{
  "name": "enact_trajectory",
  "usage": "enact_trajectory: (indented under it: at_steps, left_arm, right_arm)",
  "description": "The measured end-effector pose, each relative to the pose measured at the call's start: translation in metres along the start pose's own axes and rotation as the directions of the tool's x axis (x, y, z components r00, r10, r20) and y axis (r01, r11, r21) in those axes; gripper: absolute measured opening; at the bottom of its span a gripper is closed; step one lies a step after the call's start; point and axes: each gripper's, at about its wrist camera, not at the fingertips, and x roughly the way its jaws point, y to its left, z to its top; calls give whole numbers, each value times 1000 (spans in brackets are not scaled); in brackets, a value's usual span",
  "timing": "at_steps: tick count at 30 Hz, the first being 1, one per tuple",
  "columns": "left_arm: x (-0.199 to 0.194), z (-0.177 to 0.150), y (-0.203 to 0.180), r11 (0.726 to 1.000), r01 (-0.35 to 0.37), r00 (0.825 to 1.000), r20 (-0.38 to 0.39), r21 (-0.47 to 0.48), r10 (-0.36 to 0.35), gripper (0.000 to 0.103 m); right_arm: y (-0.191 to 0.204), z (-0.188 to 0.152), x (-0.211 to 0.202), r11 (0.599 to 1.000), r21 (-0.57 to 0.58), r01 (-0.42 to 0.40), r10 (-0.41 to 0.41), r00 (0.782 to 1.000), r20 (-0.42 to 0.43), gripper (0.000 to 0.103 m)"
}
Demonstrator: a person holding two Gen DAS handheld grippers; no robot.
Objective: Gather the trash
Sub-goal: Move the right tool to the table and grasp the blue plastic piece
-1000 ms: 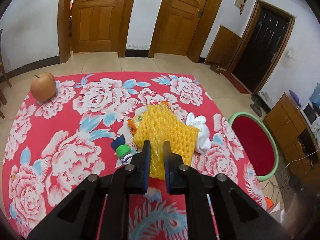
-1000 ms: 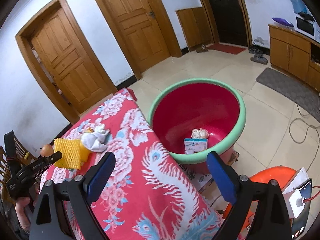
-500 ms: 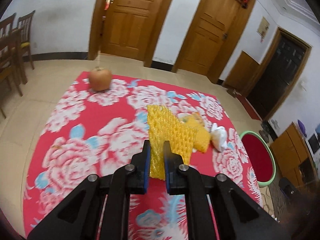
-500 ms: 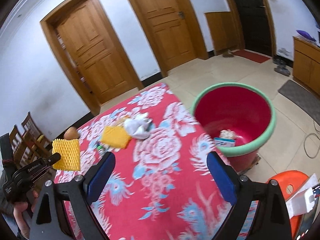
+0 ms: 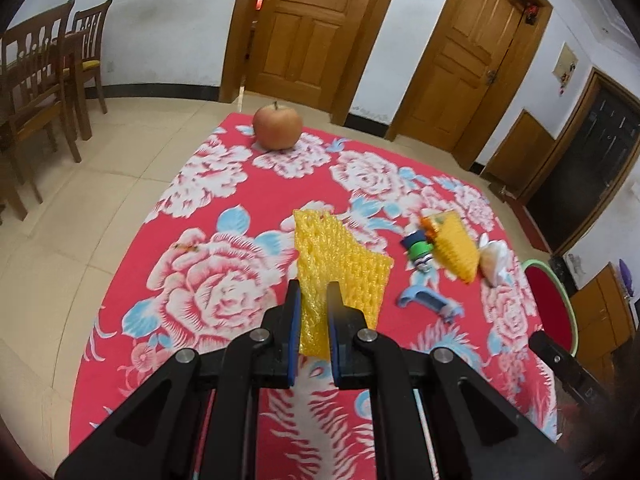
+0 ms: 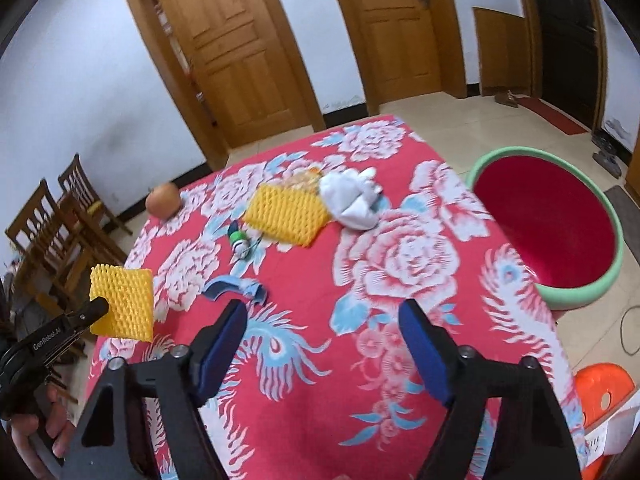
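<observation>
The left gripper [image 5: 313, 304], squeezed on the yellow foam net [image 5: 340, 268], has carried it away from the pile at 2 o'clock, while the empty right gripper [image 6: 324, 328] is closing, so it must go to the red tub [image 6: 552, 236] next.

Basin [image 5: 550, 312] mostly cut off; bottle [image 6: 240, 242] label unreadable.

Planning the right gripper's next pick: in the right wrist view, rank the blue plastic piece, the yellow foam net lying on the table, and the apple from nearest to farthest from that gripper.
1. Blue plastic piece: just beyond the right gripper, near its left finger.
2. Yellow foam net: mid-table, beside the white bag.
3. Apple: far left corner of the table.
</observation>
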Motion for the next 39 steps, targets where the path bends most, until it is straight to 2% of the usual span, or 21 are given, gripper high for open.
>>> enact_trajectory:
  at_steps: [5, 11, 18, 21, 24, 26, 28, 39]
  left_arm:
    - [4, -5, 5, 1000, -27, 1000, 2, 14, 27, 11]
    - [11, -7, 13, 999, -40, 999, -13, 4, 40, 11]
    - [20, -9, 20, 999, -45, 998, -37, -9, 44, 11]
    - [23, -9, 21, 999, -45, 998, -42, -12, 45, 11]
    - [24, -10, 22, 999, -44, 998, -49, -13, 43, 11]
    - [24, -10, 21, 999, -41, 998, -50, -12, 40, 11]
    - [23, -10, 20, 999, -37, 998, -47, -11, 36, 11]
    - [14, -6, 7, 1000, 20, 999, -33, -2, -20, 11]
  right_arm:
    - [20, -1, 22, 998, -62, -17, 14, 999, -50, 63]
    - [48, -2, 50, 990, -135, -40, 28, 995, -91, 59]
    - [55, -3, 84, 987, -154, -50, 27, 989, -145, 52]
    - [59, -4, 86, 982, -184, -35, 12, 992, -127, 45]
    - [59, -3, 86, 982, -184, -37, 13, 992, -125, 32]
    - [59, -3, 88, 982, -183, -35, 13, 992, -124, 18]
    - [57, -3, 87, 983, -176, -43, 21, 992, -124, 15]
    - [40, -4, 58, 990, -120, -73, 66, 996, -67, 15]
